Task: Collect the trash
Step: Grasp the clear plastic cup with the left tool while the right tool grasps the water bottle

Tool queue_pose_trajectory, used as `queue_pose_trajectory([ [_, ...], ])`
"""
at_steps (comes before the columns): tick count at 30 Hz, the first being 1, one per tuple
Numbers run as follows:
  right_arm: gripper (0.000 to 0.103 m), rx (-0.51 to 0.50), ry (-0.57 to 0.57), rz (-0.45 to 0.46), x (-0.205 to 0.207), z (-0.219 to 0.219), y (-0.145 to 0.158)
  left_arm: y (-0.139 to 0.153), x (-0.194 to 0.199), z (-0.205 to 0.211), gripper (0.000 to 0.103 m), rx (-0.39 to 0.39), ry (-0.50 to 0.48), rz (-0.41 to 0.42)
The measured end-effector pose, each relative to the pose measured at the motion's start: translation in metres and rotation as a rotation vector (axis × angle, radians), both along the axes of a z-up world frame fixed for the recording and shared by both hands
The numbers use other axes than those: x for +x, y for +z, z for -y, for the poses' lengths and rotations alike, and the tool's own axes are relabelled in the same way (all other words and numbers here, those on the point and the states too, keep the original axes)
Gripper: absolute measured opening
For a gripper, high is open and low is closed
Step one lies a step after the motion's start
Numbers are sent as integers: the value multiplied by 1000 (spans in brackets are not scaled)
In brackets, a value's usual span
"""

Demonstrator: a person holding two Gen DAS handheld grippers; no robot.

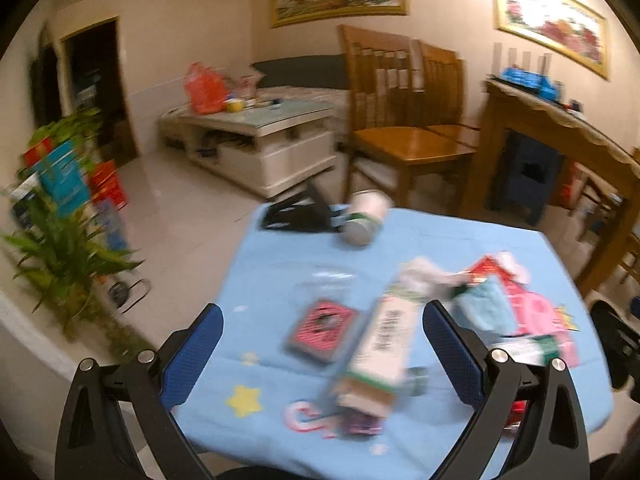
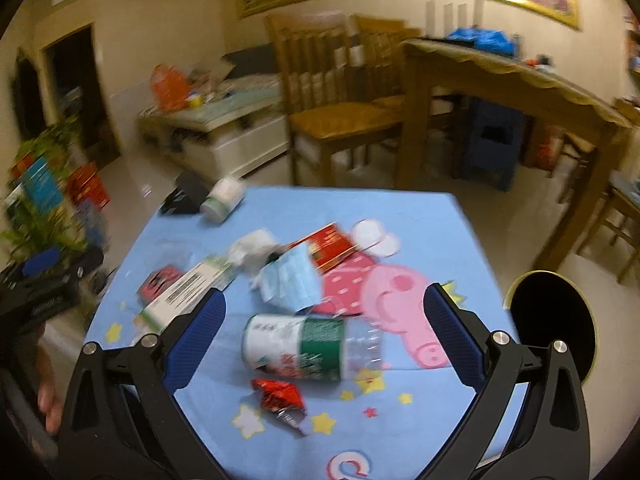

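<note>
While nothing is yet being gripped, the plastic bottle (image 2: 316,350) is lying on its side on the blue cartoon tablecloth (image 2: 416,216), framed between the spread, empty fingers of the right gripper (image 2: 325,322). Beyond it are lying a blue face mask (image 2: 292,280), a red box (image 2: 330,245), crumpled tissue (image 2: 252,250) and a long white carton (image 1: 384,344), which the left gripper (image 1: 322,338), also released, is hovering over. Judging by this, the approach is under way; next comes lowering and closing. A round black bin (image 2: 554,322) is standing beside the table, its contents hidden.
</note>
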State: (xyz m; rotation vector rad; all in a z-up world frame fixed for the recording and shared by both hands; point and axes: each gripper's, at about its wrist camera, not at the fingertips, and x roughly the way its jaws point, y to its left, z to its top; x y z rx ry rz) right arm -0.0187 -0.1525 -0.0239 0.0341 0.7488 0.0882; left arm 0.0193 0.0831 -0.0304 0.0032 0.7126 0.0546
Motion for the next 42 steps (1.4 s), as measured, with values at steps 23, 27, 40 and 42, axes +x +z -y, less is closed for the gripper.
queue_pose_trajectory([
  [23,71,-805,674,-331,52,-149,-123,-58,9,-81,96,-53,30,-145],
  [27,70,-664,632,-272,58,-134,-89,-60,15,-61,96,-88,-110,-161],
  [40,70,-133,374,-26,52,-7,19,-70,124,-21,96,-201,-255,-243],
  [42,70,-87,354,-7,44,7,25,-82,146,-10,96,-161,-224,-278],
])
